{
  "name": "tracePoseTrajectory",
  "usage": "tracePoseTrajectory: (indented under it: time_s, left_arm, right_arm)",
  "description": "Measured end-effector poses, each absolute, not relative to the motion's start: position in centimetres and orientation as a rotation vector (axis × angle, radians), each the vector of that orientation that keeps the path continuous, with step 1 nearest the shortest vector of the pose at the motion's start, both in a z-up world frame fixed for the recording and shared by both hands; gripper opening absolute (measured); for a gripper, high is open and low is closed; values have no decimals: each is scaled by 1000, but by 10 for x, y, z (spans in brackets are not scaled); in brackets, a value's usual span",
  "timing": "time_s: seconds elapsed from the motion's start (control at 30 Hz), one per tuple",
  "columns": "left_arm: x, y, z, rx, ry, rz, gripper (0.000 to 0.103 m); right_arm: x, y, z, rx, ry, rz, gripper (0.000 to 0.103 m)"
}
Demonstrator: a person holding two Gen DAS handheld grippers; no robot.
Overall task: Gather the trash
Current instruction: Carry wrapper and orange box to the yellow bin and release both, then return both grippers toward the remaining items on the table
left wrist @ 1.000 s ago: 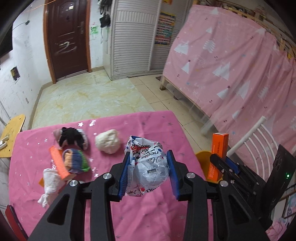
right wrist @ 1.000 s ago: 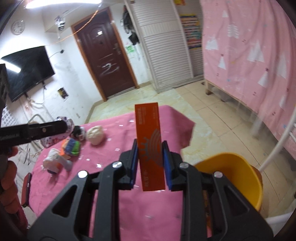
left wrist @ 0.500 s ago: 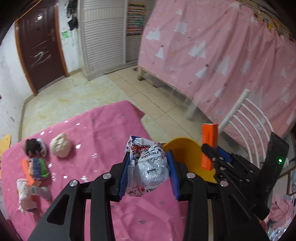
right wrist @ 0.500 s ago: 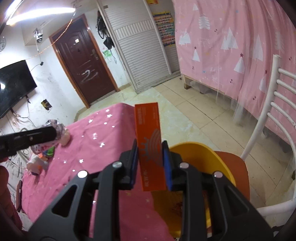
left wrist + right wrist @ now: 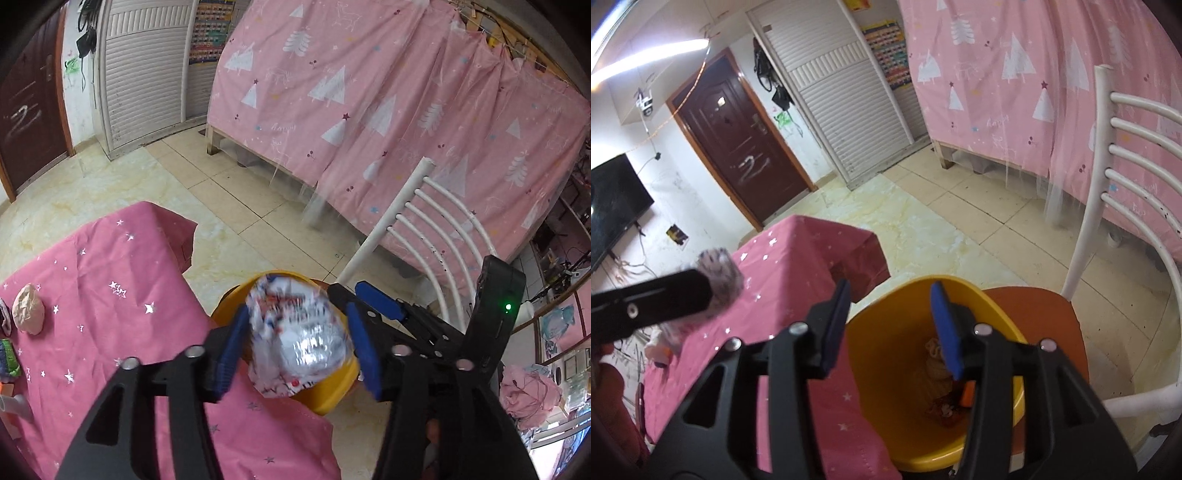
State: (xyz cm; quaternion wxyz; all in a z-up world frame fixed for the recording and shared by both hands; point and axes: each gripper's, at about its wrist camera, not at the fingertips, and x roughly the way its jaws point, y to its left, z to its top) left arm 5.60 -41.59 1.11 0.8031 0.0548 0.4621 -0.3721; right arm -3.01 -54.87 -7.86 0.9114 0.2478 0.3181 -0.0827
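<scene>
My left gripper (image 5: pixel 297 345) has its jaws spread wide around a crumpled white printed wrapper (image 5: pixel 295 332), which looks loose between them, blurred, right over the yellow bin (image 5: pixel 332 395). My right gripper (image 5: pixel 890 325) is open and empty above the same yellow bin (image 5: pixel 886 369). An orange box (image 5: pixel 967 394) lies at the bottom of the bin with other scraps. The left gripper's arm with the wrapper (image 5: pixel 720 277) shows at the left in the right wrist view.
The bin sits on an orange chair seat (image 5: pixel 1041 314) with a white slatted back (image 5: pixel 1126 166), next to the pink-clothed table (image 5: pixel 110 295). A beige paper ball (image 5: pixel 27 308) and other trash lie at the table's left edge. A pink curtain (image 5: pixel 369 92) hangs behind.
Both grippers moved right from over the table to over the bin. The right gripper opened and the orange box now lies in the bin. The left jaws widened around the wrapper.
</scene>
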Motion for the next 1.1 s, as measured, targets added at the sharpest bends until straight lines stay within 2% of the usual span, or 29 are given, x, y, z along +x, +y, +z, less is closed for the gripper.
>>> tracePoseTrajectory:
  time_s: [0.03, 0.13, 0.6, 0.7, 1.1]
  left_arm:
    - [55, -417, 12, 117, 988, -804, 60]
    - [52, -420, 15, 124, 973, -810, 65]
    - [51, -374, 33, 71, 921, -754, 68]
    - [54, -353, 38, 45, 909, -722, 68]
    - [68, -267, 52, -32, 855, -582, 68]
  right_arm:
    - [-32, -551, -79, 516, 653, -174, 43]
    - [-35, -556, -79, 530, 646, -181, 43]
    - [-22, -525, -73, 482, 662, -130, 44]
    - [-18, -512, -70, 469, 662, -116, 59]
    - [14, -442, -53, 361, 700, -25, 59]
